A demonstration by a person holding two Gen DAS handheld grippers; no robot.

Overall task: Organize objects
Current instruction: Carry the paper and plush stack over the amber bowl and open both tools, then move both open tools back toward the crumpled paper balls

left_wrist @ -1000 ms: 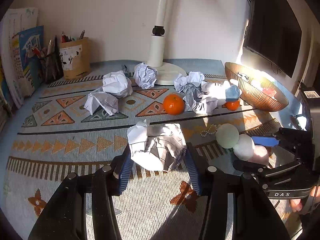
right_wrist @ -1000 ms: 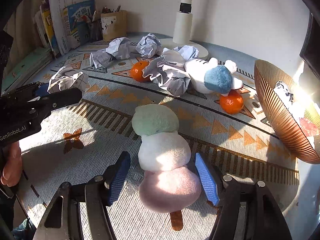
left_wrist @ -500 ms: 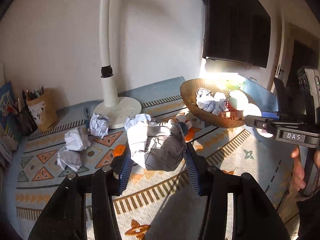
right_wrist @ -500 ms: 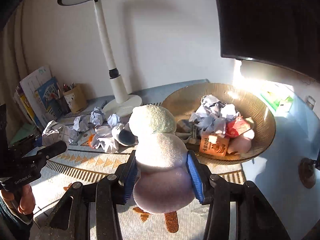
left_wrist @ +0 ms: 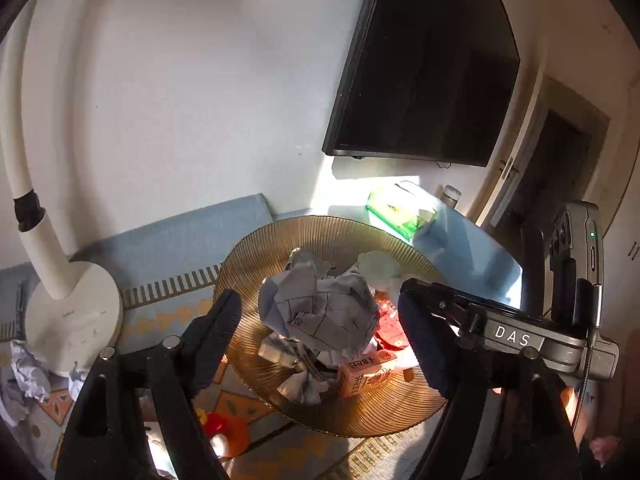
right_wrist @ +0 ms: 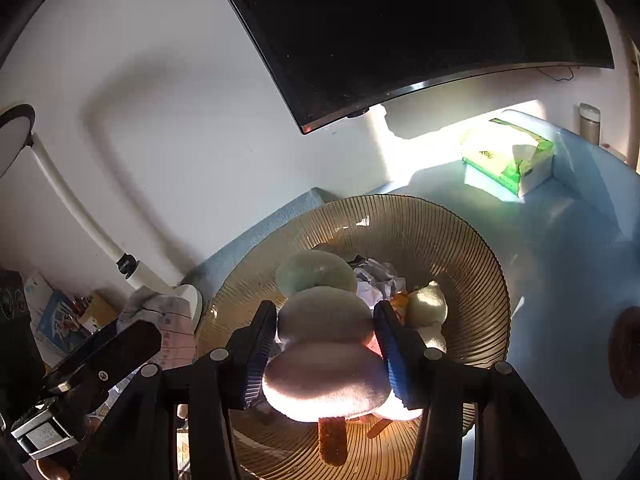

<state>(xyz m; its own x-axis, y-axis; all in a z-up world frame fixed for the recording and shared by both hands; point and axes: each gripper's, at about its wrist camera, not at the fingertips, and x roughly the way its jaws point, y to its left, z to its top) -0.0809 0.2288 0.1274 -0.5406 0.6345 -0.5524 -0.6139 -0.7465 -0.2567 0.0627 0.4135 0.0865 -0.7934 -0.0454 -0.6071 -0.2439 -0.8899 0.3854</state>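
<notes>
My left gripper (left_wrist: 320,340) hangs over a ribbed amber bowl (left_wrist: 280,236). Its jaws are opening and stand wide. A crumpled paper ball (left_wrist: 320,308) sits between them, touching neither pad, above the papers in the bowl. My right gripper (right_wrist: 326,350) holds a plush dango skewer (right_wrist: 324,320) of green, white and pink balls above the same bowl (right_wrist: 460,232). Its jaws are opening, but the blue pads still touch the white ball. The skewer's brown stick points down.
The bowl holds crumpled papers, an orange carton (left_wrist: 366,372), red wrappers and a cream plush (right_wrist: 430,312). A white lamp base (left_wrist: 72,320) stands left of it and a green tissue box (right_wrist: 508,156) behind. A dark screen (left_wrist: 424,60) hangs on the wall. Paper balls (left_wrist: 24,376) lie on the mat.
Both grippers rose from the patterned mat and swung right to above the bowl. The right closed on the plush. The left jaws spread away from the paper ball they carried.
</notes>
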